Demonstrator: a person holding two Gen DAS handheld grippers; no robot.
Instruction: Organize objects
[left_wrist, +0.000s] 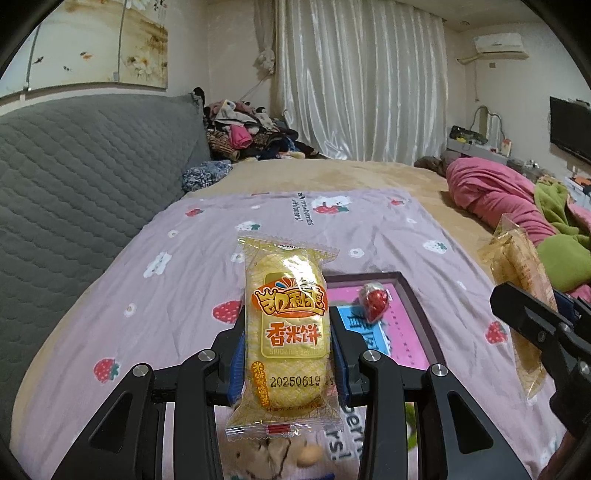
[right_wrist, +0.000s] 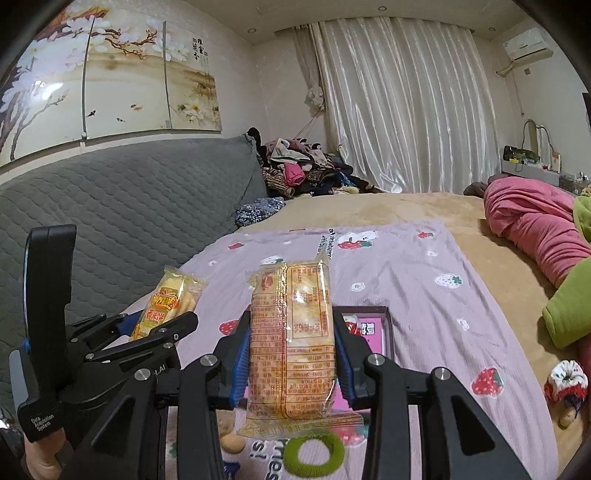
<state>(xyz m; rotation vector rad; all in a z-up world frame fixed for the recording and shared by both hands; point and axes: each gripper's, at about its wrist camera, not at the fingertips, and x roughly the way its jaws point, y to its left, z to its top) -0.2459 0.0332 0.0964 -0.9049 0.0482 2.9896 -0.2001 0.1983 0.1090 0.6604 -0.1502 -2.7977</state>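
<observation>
The step in hand looks like carrying two snacks to the shallow dark-framed tray with a pink floor (left_wrist: 421, 325), which lies on the lilac strawberry-print sheet (left_wrist: 177, 266) just ahead of both tools. To do it well, each packet should probably be brought over the tray's open floor, lowered until its lower seam is close to the surface and only then let go, so that it lands flat inside the frame and not across the rim. The two tools hang side by side, so setting the packets down one after the other would likely keep them from knocking together.

The left gripper (left_wrist: 288, 362) is clamped on a yellow plastic-wrapped rice cracker packet with red lettering (left_wrist: 286, 332), held upright with its printed front to the camera. The right gripper (right_wrist: 291, 365) is likewise closed on a second clear-and-yellow rice cracker packet (right_wrist: 291, 339), its small-print back facing the lens. Both blue pads press the wrappers' sides; a harder squeeze could crush the crackers.

The sheet is spread over a tan bed cover (left_wrist: 332, 177), with a grey quilted headboard (left_wrist: 74, 177) on the left, pale curtains (left_wrist: 358, 81) behind and a pink quilt (left_wrist: 491, 192) bunched on the right. In the tray already sits a small red foil-wrapped sweet (left_wrist: 375, 301). A green hair tie (right_wrist: 314, 456) lies on the sheet near the right tool.
</observation>
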